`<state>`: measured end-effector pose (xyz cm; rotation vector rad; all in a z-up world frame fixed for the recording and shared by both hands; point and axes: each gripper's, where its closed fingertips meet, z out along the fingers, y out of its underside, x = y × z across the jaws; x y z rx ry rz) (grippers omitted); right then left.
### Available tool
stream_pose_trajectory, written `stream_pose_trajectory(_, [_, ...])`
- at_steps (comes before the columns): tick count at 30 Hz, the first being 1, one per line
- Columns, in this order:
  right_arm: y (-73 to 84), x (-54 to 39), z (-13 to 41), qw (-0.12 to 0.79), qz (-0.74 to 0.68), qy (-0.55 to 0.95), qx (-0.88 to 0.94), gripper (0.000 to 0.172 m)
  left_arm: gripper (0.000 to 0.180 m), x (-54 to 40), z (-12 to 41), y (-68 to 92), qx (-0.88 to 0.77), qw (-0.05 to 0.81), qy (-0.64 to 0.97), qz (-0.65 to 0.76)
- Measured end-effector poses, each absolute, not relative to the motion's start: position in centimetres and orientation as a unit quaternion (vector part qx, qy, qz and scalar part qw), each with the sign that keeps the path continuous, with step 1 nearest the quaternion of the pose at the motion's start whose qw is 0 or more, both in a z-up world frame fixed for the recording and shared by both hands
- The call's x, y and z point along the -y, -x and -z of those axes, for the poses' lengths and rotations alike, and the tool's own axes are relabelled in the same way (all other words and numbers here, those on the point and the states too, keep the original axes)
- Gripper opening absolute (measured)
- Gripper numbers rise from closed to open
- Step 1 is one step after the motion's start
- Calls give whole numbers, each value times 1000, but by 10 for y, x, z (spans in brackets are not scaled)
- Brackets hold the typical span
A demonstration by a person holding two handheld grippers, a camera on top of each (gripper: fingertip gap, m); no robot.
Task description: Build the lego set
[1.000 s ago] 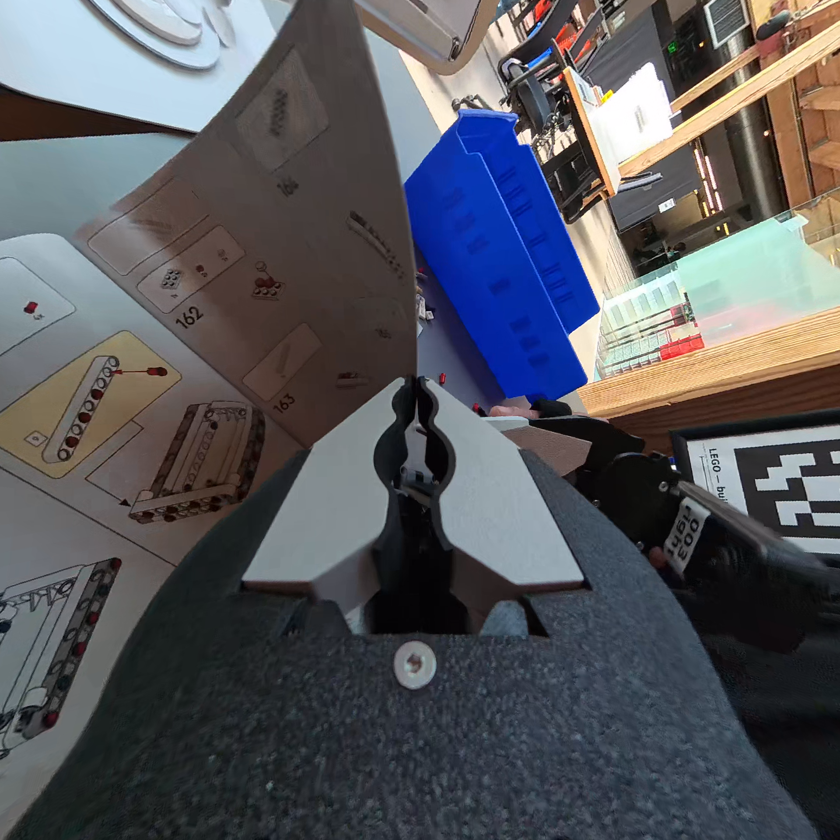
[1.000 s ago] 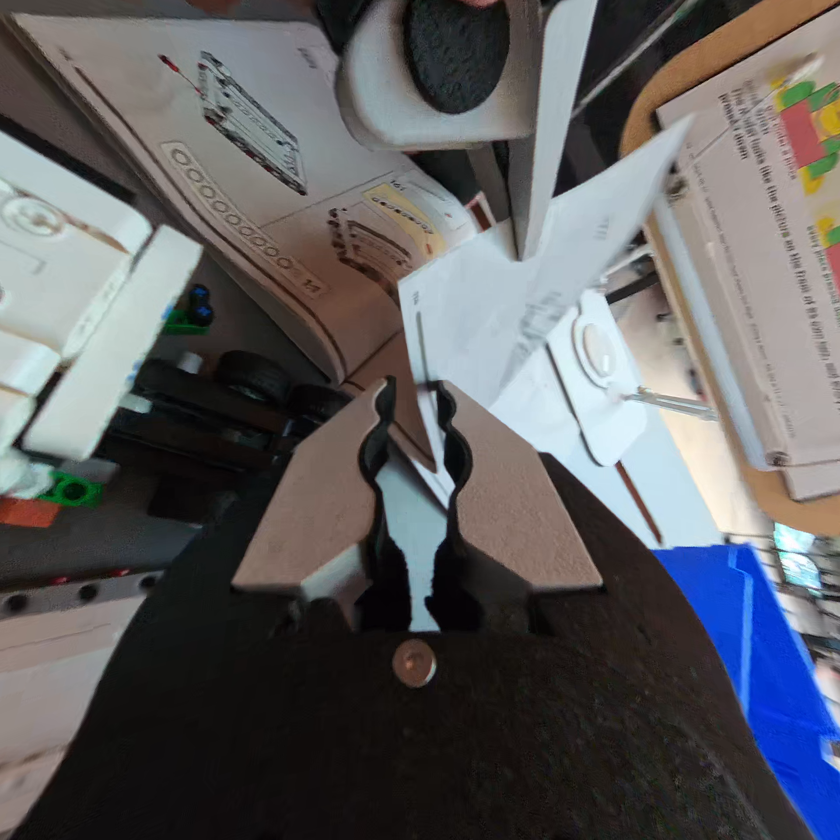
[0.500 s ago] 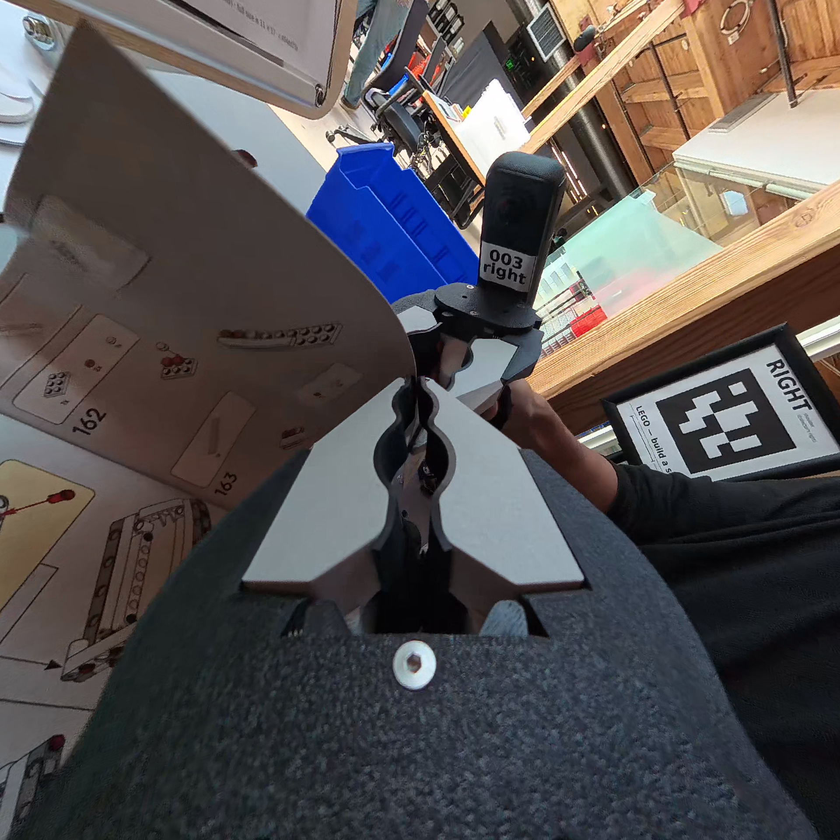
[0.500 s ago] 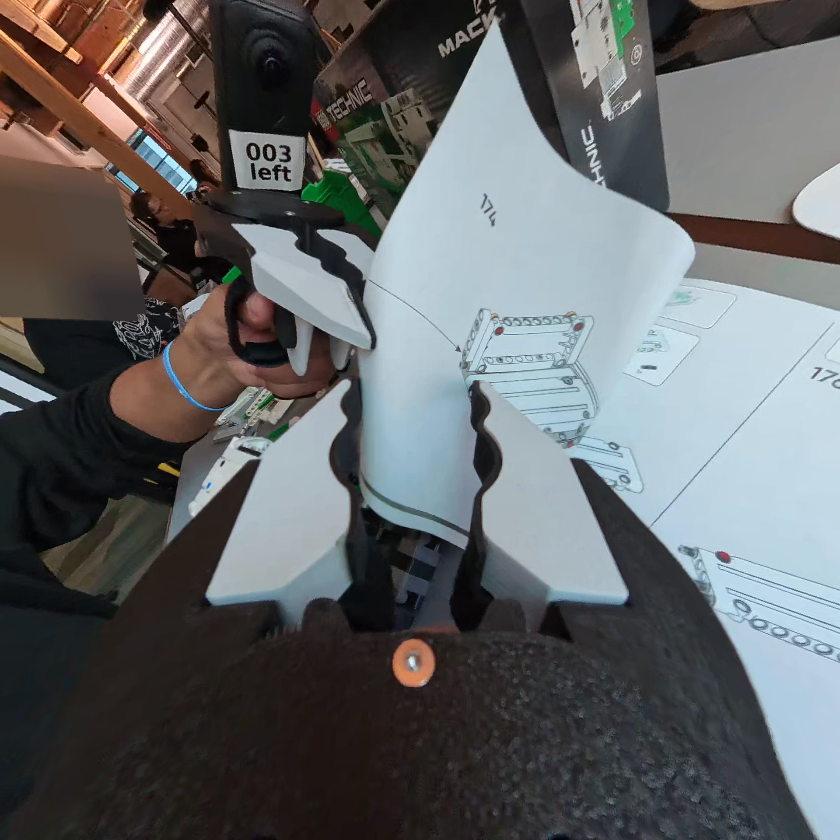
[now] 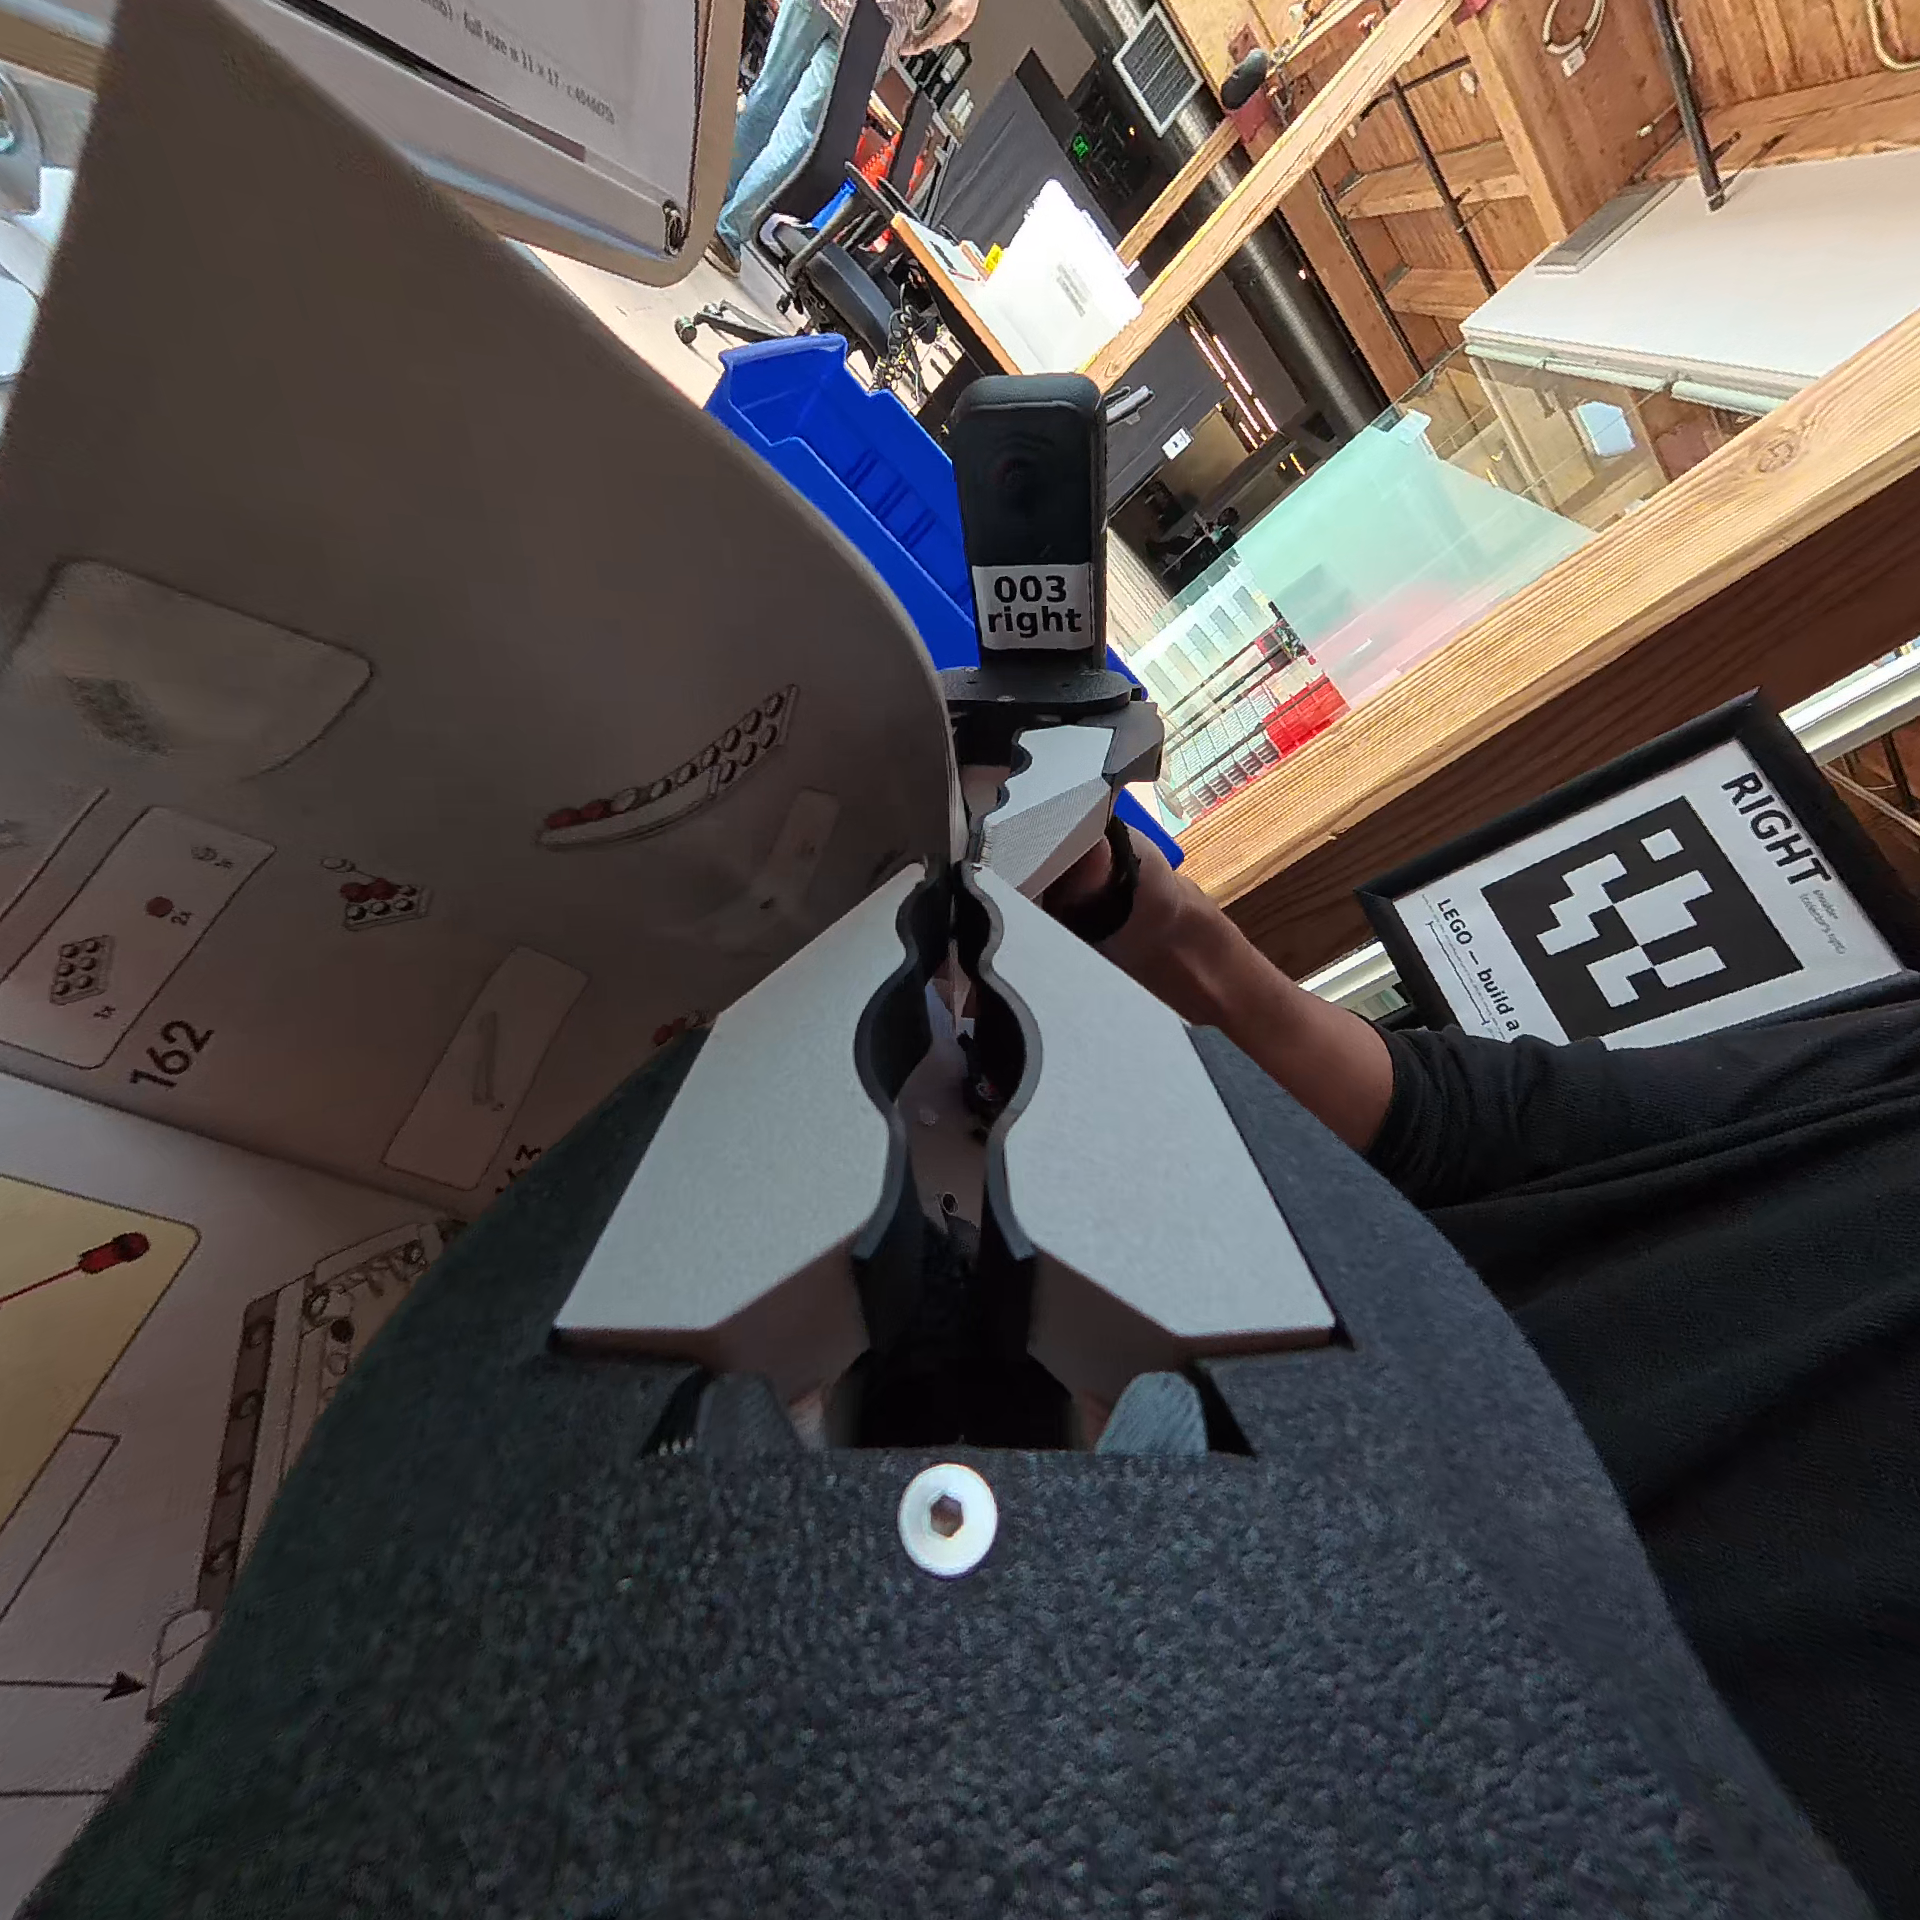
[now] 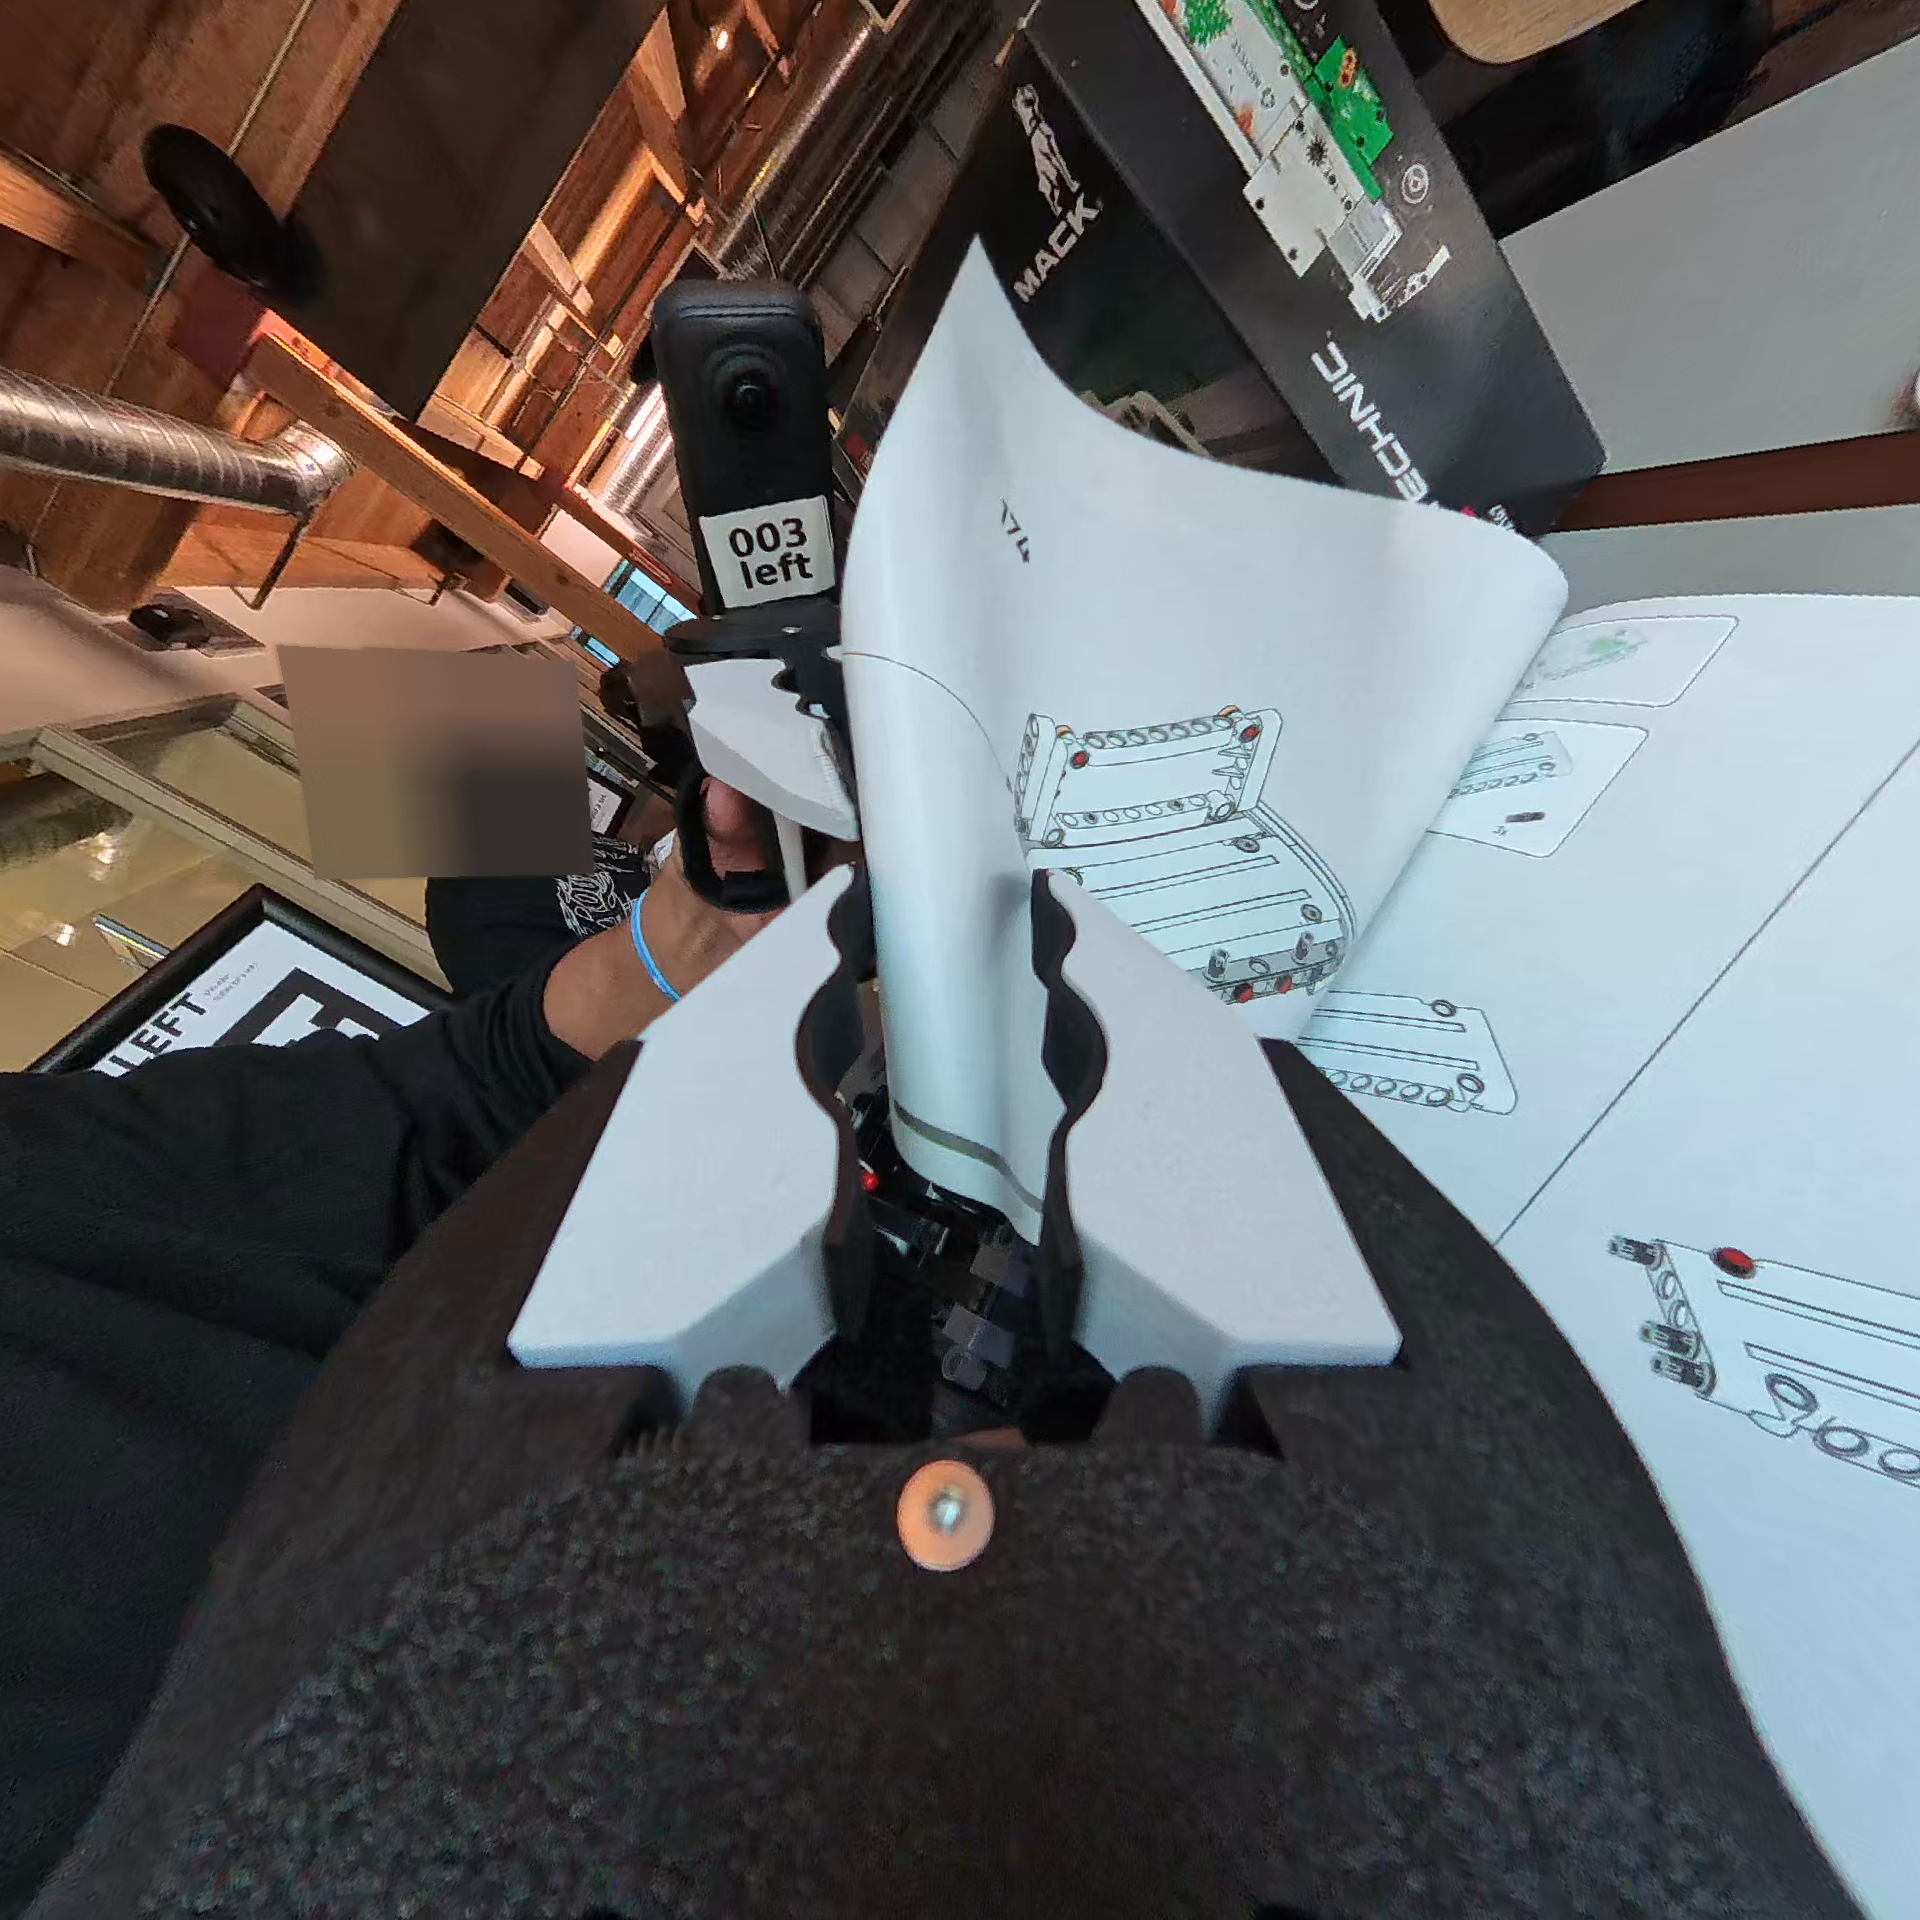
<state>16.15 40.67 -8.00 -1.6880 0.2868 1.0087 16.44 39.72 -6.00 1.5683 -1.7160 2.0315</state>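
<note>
left gripper is pinching the lifted page edge tight, jaws fully closed on it; right gripper is sitting partly open with the same curled page standing between its fingers, pads not squeezing it.

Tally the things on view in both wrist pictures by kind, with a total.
Handheld two-finger grippers: 2, left gripper, right gripper
Lifted white instruction-booklet page: 1
Blue plastic bin: 1
Black-framed marker signs: 2
Black printed toy box: 1
Total: 7
</note>
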Motion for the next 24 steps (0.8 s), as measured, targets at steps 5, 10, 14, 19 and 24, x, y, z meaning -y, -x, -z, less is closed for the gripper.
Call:
stream_pose_trajectory(5, [-166, -405, 82, 546, -426, 710, -125, 30, 0, -394, 61, -166, 557, 27, -506, -658])
stream_pose_trajectory(10, [-168, -403, 82, 548, -437, 701, -129, 29, 0, -393, 61, -168, 551, 31, -505, -663])
stream_pose_trajectory(14, [-169, -401, 79, 551, -452, 689, -131, 29, 0, -392, 60, -168, 549, 33, -502, -667])
stream_pose_trajectory(19, [-176, -399, 80, 554, -456, 682, -142, 28, 0, -393, 64, -169, 549, 30, -508, -663])
stream_pose_trajectory(24, [-186, -398, 87, 559, -411, 703, -155, 28, 0, -402, 67, -162, 546, 30, -521, -655])
